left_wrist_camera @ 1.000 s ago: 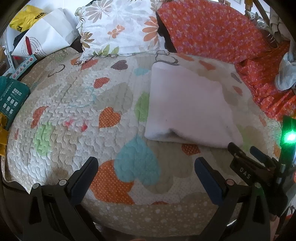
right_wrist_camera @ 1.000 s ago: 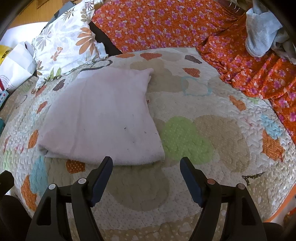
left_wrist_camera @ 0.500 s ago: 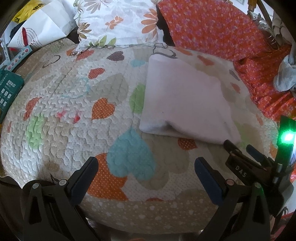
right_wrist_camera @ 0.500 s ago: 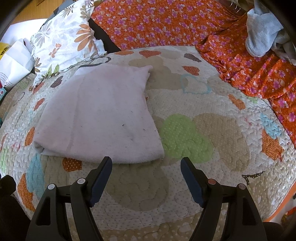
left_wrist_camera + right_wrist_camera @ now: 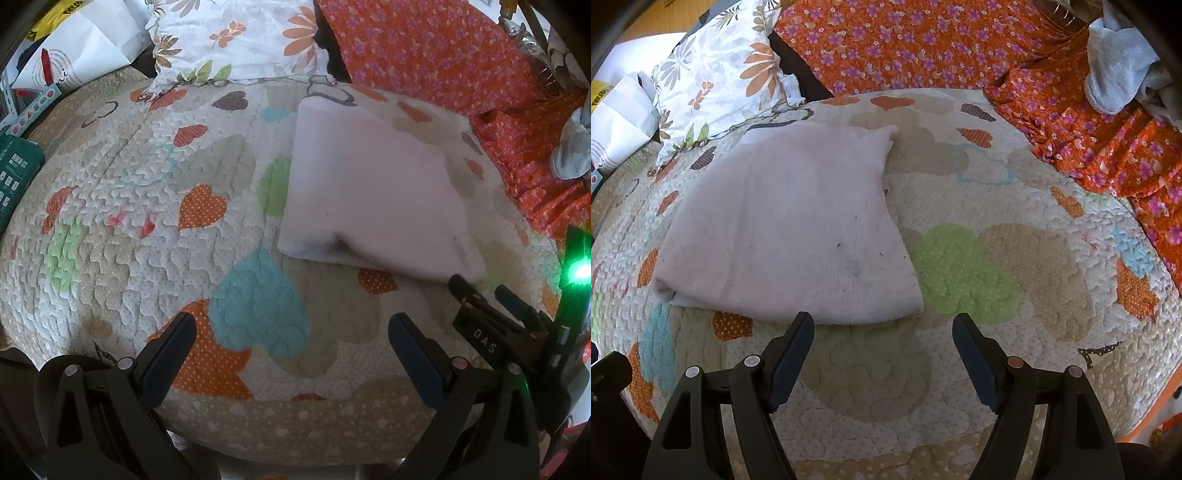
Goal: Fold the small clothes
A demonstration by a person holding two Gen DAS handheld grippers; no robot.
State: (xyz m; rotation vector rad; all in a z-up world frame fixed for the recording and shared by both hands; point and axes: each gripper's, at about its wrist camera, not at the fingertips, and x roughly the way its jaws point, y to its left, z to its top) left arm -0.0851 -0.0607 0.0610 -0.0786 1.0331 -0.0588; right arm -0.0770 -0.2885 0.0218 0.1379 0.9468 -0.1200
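Observation:
A folded pale pink cloth (image 5: 373, 192) lies flat on the heart-patterned quilt (image 5: 147, 192); it also shows in the right wrist view (image 5: 790, 229). My left gripper (image 5: 291, 325) is open and empty, over the quilt in front and to the left of the cloth. My right gripper (image 5: 882, 325) is open and empty, just in front of the cloth's near right corner; it also shows in the left wrist view (image 5: 487, 299), beside that corner.
A floral pillow (image 5: 716, 85) and an orange flowered sheet (image 5: 923, 40) lie behind the quilt (image 5: 1015, 258). A light blue garment (image 5: 1115, 66) lies at the far right. A white paper bag (image 5: 81, 48) and a green box (image 5: 14, 173) sit at the left.
Both grippers have drifted slightly forward toward the cloth. The cloth has not moved and both grippers stay open.

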